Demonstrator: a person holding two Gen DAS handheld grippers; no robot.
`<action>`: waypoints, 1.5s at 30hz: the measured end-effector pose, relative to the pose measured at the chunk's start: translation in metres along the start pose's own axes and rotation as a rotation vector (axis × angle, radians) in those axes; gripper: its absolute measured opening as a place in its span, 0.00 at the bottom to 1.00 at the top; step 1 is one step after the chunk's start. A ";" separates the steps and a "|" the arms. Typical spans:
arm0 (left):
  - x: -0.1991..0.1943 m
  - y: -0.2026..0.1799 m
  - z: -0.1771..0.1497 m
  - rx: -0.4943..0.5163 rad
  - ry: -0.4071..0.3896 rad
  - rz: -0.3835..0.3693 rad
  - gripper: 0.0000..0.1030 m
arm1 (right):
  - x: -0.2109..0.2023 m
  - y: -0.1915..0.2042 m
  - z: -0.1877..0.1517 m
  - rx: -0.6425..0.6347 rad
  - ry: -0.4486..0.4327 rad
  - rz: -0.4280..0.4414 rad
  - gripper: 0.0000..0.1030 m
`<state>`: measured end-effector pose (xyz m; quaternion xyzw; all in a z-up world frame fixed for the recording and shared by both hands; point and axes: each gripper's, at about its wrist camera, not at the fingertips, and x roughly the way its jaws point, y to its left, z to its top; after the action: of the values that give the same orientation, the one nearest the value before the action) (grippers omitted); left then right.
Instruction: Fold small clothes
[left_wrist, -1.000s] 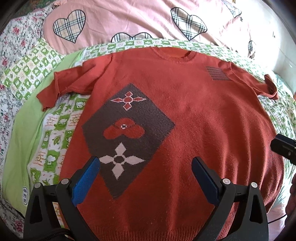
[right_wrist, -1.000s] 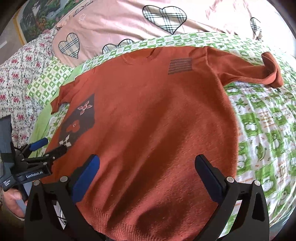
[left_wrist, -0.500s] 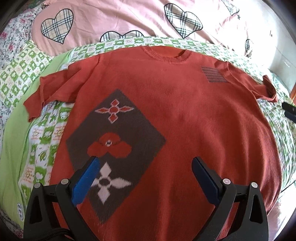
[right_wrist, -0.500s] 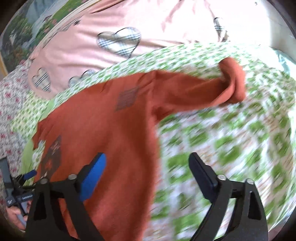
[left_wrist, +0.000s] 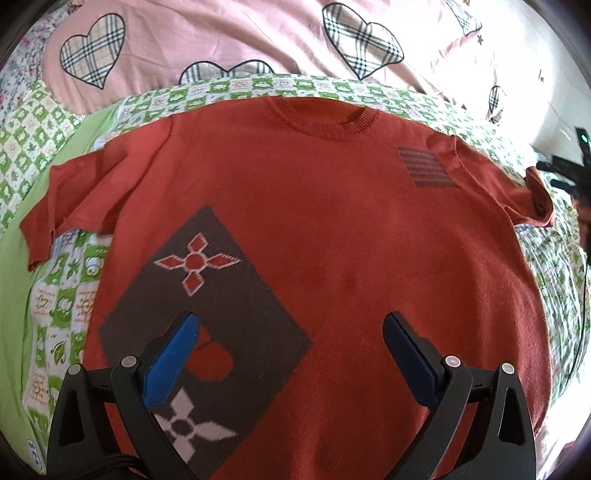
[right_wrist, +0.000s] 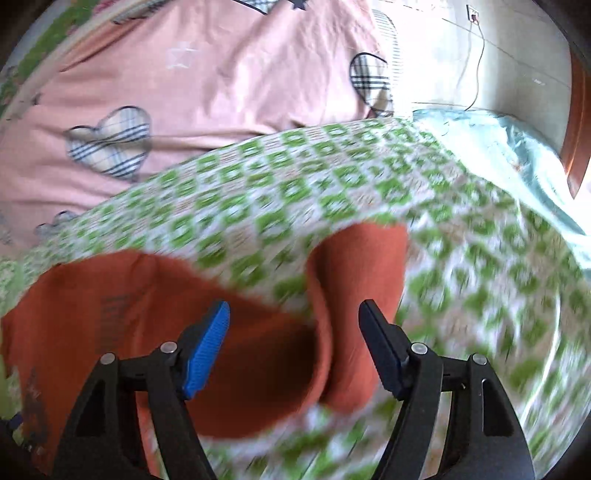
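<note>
A rust-red knit sweater (left_wrist: 332, 236) lies flat, front up, on a green-checked bed sheet (left_wrist: 236, 86), collar at the far side. It has a dark diamond patch (left_wrist: 221, 295) with flower motifs. My left gripper (left_wrist: 291, 343) is open and empty, hovering over the sweater's lower front. My right gripper (right_wrist: 295, 332) is open and empty, right over the end of the sweater's right sleeve (right_wrist: 354, 302), whose cuff is curled. The right gripper shows at the right edge of the left wrist view (left_wrist: 569, 173). The right wrist view is blurred.
A pink quilt with plaid hearts (left_wrist: 229, 40) lies bunched behind the sweater. A pale blue cloth (right_wrist: 517, 147) lies at the bed's far right, with a wall and cable (right_wrist: 476, 55) beyond. The left sleeve (left_wrist: 74, 199) lies spread towards the light green sheet.
My right gripper has swung right from the sweater's body to the right sleeve end. My left gripper has moved forward over the sweater front. Both jaws stay open.
</note>
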<state>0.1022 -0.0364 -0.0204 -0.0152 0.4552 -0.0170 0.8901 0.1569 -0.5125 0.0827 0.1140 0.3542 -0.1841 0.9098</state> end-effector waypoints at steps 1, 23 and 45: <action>0.002 -0.001 0.001 0.002 0.002 -0.002 0.97 | 0.010 -0.004 0.009 0.007 0.011 -0.024 0.71; 0.018 0.017 0.009 -0.103 0.017 -0.124 0.97 | 0.001 0.126 -0.016 -0.121 -0.191 0.474 0.09; 0.038 0.107 0.057 -0.343 -0.037 -0.377 0.97 | 0.023 0.315 -0.127 -0.375 0.040 0.768 0.53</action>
<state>0.1723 0.0691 -0.0225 -0.2510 0.4244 -0.1046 0.8637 0.2271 -0.1899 -0.0003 0.0739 0.3309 0.2377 0.9102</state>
